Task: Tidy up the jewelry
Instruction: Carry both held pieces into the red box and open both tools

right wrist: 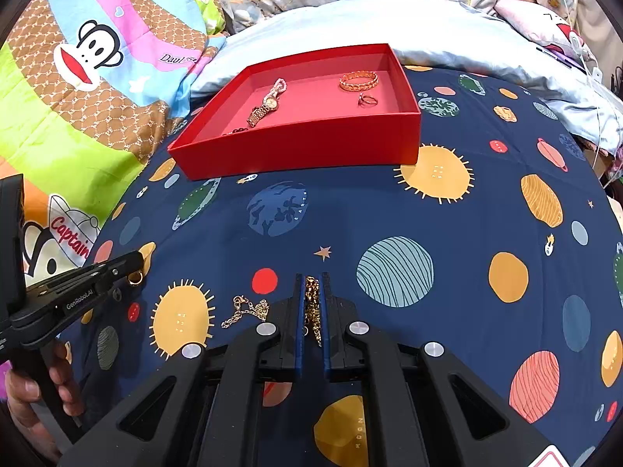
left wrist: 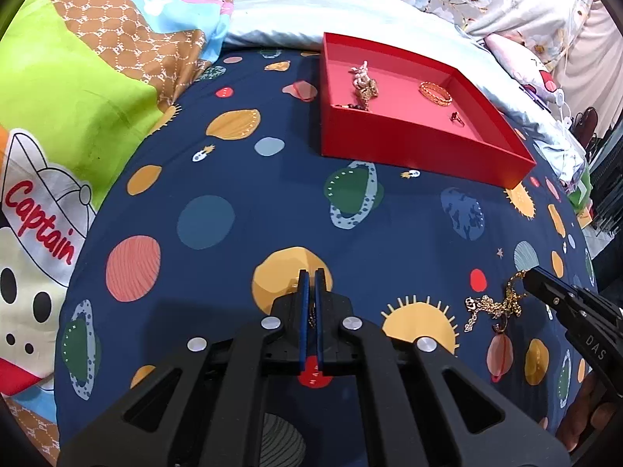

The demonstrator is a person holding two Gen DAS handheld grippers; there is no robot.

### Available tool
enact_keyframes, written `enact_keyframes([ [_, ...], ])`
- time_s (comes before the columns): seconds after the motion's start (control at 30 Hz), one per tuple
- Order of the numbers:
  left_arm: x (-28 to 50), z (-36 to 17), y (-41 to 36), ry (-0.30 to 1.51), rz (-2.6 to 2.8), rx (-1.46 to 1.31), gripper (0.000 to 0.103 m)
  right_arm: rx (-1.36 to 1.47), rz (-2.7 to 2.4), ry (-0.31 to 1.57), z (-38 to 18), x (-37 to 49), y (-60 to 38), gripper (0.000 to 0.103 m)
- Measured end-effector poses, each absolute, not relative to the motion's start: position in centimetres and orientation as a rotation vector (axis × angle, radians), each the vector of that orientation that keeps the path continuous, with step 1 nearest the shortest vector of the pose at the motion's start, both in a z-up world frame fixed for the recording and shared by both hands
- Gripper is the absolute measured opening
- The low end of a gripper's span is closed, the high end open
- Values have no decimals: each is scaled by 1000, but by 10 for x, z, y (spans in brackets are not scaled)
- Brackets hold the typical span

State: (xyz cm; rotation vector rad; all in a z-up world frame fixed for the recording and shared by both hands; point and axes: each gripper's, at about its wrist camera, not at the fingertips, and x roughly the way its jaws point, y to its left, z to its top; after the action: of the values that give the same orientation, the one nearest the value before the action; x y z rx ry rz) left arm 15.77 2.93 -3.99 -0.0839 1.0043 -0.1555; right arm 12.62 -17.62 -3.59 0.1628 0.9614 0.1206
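Note:
A red tray (left wrist: 409, 144) (right wrist: 303, 148) lies on the planet-print bedspread. It holds a gold watch (right wrist: 266, 107), a gold bangle (right wrist: 358, 79), a small ring (right wrist: 368, 100) and a dark item by its near wall. My right gripper (right wrist: 312, 278) is shut on a gold chain necklace (right wrist: 311, 307); the rest of the chain (right wrist: 245, 311) trails on the spread to its left. In the left wrist view the right gripper (left wrist: 531, 278) lifts the chain (left wrist: 494, 305). My left gripper (left wrist: 311, 272) is shut on a small gold ring (right wrist: 135, 278).
A cartoon-monkey quilt (right wrist: 78, 78) bunches along the left. A pale blue pillow (right wrist: 389, 19) lies behind the tray, with floral fabric beyond. The bed's right edge drops off near cables and clutter (left wrist: 595, 148).

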Motion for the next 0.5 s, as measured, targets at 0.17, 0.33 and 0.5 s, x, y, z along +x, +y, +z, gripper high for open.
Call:
enact_keyframes([
  [0.17,154,-36,34,997,-155,-88,1,161,123,959,-35,126,-177,6],
  [0.33,150,-27,45,986,-145,-105,1,162,129,950,-32,127,-177,6],
  [0.5,152,-15,54,965,-144,-125,1,152,131,929,-21,130,-178,6],
])
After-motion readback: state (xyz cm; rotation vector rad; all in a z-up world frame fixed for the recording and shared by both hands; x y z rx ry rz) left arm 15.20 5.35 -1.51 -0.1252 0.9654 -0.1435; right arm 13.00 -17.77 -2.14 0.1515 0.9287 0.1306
